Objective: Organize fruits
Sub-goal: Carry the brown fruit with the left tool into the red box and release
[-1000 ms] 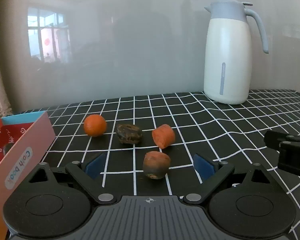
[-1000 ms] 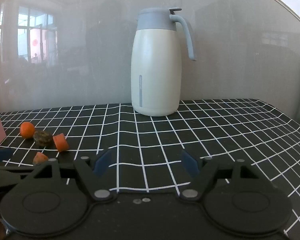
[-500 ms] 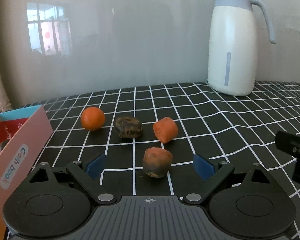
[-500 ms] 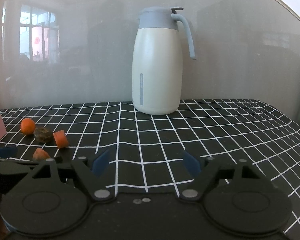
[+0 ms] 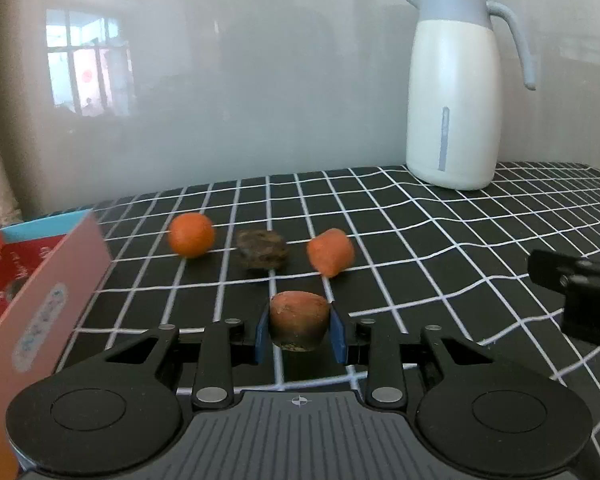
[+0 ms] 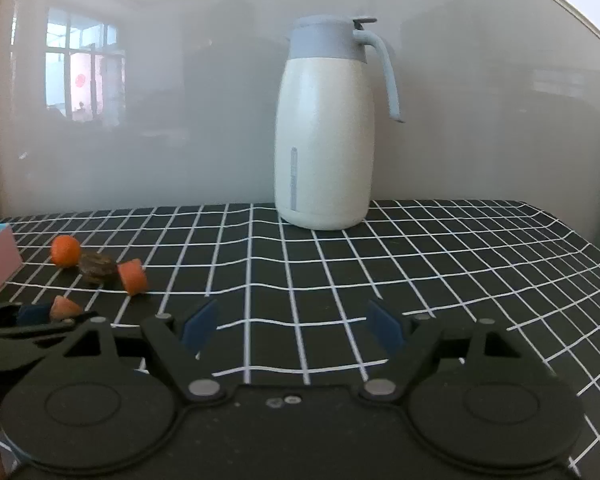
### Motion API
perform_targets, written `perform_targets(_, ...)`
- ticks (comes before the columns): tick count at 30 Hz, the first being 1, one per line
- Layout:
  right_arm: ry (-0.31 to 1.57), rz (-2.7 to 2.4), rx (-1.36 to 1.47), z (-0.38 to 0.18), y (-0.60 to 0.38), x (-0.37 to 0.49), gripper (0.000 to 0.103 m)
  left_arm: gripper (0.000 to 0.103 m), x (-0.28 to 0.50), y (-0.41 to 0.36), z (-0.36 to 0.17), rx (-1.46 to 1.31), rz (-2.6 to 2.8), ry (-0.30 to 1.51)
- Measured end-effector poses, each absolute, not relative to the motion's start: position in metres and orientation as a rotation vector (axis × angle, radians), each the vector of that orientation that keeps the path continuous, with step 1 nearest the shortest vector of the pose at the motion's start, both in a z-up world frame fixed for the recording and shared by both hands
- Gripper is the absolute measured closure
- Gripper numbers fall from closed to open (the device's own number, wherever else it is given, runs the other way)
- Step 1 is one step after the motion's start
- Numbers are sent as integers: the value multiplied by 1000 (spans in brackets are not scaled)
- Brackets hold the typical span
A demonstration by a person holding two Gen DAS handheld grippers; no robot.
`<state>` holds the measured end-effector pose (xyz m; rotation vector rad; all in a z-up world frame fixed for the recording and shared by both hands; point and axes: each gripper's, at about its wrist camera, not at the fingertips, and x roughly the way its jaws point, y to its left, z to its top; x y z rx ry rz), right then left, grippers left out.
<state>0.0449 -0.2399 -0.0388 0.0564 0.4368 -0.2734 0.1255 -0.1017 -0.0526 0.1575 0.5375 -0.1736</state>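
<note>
Both the left claw [image 5: 299,335] and right claw [image 6: 291,326] are black, with blue pads [image 5: 337,334], round discs and silver pivot screws [image 5: 214,393].

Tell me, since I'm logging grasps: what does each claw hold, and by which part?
The left claw has just closed on the brownish-orange fruit piece, pads against its two sides. The right claw is open, holding nothing.

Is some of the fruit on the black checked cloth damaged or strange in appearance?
Yes. The dark lump between the round orange fruit and the orange chunk looks brown, wrinkled and shrivelled, unlike its bright neighbours. The piece gripped in the left tool also has a darkened, discoloured lower part. Nothing is spilled.
</note>
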Motion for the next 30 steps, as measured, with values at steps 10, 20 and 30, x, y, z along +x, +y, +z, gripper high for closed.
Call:
perform_targets(10, 416, -224, 52, -30, -213, 26, 22, 71, 80, -56, -19, 130, -118, 451)
perform_targets(20, 396, -185, 49, -26, -178, 23, 22, 71, 60, 7, -3, 122, -23, 404)
perform_targets(30, 400, -156, 11, -30, -145, 25, 22, 71, 60, 67, 6, 61, 76, 382)
